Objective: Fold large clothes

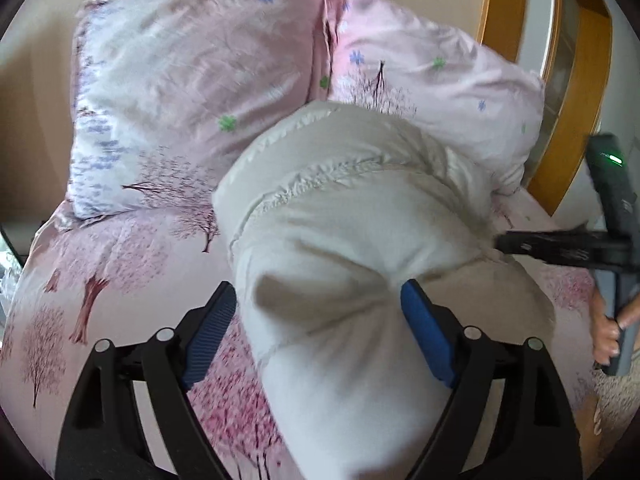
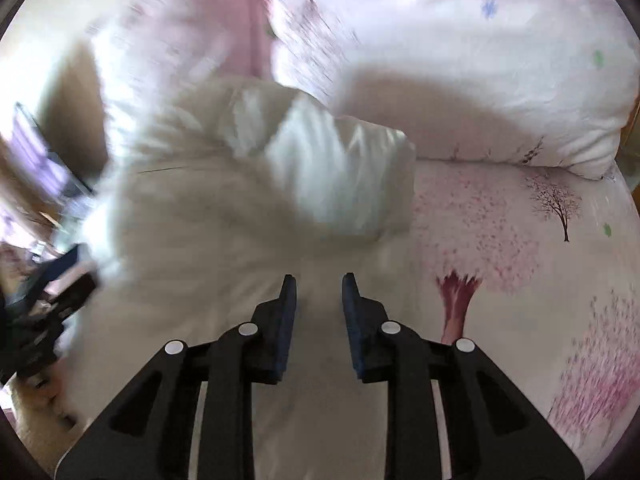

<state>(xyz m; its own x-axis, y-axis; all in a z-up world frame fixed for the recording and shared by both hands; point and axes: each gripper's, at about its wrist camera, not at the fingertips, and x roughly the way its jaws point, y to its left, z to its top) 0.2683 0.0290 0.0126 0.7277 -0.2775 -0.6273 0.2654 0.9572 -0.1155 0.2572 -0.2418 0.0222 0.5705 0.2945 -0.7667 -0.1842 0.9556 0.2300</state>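
A thick white padded garment (image 1: pixel 340 220) lies bunched and folded over itself on the pink tree-print bed sheet (image 1: pixel 120 280), its far end resting against the pillows. My left gripper (image 1: pixel 318 290) straddles its near end with the jaws wide. The right blue pad touches the fabric; the left pad stands at its edge without squeezing. In the right wrist view the same garment (image 2: pixel 240 220) fills the left and middle. My right gripper (image 2: pixel 319 284) hovers over it with a narrow gap and nothing pinched. From the left wrist view, the right gripper (image 1: pixel 504 242) points at the garment's right side, held by a hand (image 1: pixel 612 332).
Two pink flowered pillows (image 1: pixel 180 80) (image 1: pixel 420 80) lean at the head of the bed, and one pillow (image 2: pixel 480 80) fills the top of the right wrist view. A wooden frame (image 1: pixel 560 80) stands at the far right. Bare sheet (image 2: pixel 520 260) lies right of the garment.
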